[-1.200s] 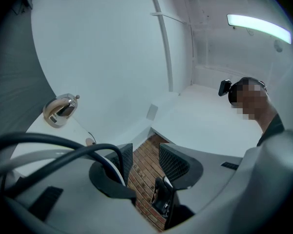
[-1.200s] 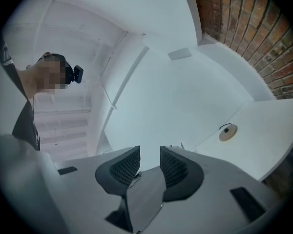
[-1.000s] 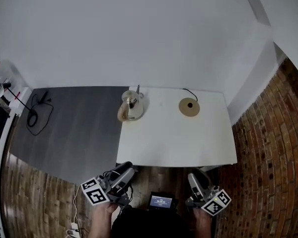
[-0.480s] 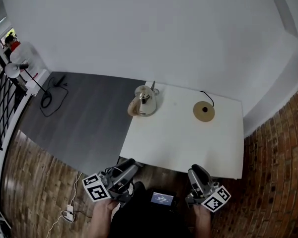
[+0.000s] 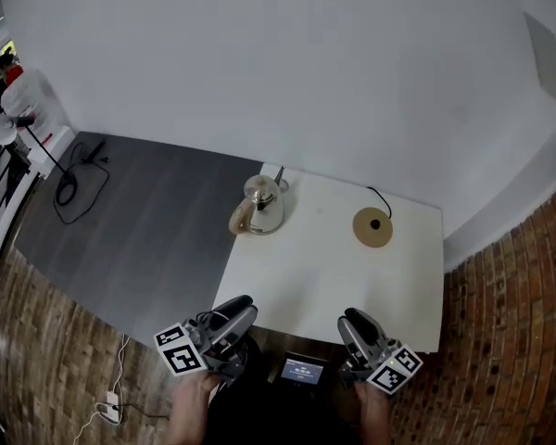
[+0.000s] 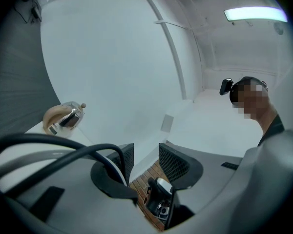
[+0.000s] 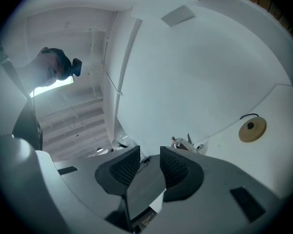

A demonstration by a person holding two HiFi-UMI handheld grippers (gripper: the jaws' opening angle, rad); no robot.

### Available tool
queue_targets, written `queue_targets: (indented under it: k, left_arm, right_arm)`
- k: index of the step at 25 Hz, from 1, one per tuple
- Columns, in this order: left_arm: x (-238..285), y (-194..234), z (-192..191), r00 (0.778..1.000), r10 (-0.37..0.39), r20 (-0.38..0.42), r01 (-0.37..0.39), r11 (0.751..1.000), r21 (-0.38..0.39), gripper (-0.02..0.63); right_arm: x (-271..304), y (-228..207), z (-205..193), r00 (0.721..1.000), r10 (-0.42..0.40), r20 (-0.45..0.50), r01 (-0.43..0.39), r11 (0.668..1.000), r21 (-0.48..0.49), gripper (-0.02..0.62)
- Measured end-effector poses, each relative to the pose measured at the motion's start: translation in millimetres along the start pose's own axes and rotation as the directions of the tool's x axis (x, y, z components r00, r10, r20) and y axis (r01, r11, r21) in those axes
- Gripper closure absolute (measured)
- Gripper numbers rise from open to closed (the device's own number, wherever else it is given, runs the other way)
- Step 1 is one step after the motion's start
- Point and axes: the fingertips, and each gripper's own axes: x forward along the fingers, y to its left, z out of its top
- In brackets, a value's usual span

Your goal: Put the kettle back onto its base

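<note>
kettle (image 5: 256,207): upright on the far left part of the white worktop (image 5: 334,276), close to its left edge; tan handle turned left, not on its stand.
base (image 5: 372,227): round tan disc with a dark centre, flat on the worktop to the right of the kettle and well apart from it; a black cord (image 5: 378,196) runs from it toward the far edge.
left gripper (image 5: 244,302): held at the near edge of the worktop, left of centre, well short of the kettle.
left fingers (image 6: 172,162): 2 ribbed pads parted by a moderate gap, nothing between them; only brick floor (image 5: 500,341) shows through.
right gripper (image 5: 350,318): at the near edge, right of centre, well apart from the base.
right fingers (image 7: 175,168): 2 pads parted by a narrow gap, gripping nothing.
small screen (image 5: 303,372): lit, between the 2 grippers, below the near edge.
grey floor (image 5: 139,221): left of the worktop, with a looped black cable (image 5: 69,184) lying on it.
</note>
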Motion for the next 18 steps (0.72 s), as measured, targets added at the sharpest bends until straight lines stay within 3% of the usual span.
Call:
queue_targets:
  k: [8, 18]
  left_arm:
    - [13, 50, 48, 0.998, -0.036, 0.057, 0.038, 0.999, -0.039, 0.443]
    - [-14, 89, 75, 0.993, -0.007, 0.121, 0.016, 0.997, -0.072, 0.442]
  right_arm:
    - [84, -16, -4, 0.991, -0.025, -0.135, 0.015, 0.997, -0.080, 0.477]
    - [181, -23, -45, 0.936, 0.005, -0.351, -0.040, 0.995, -0.093, 0.419]
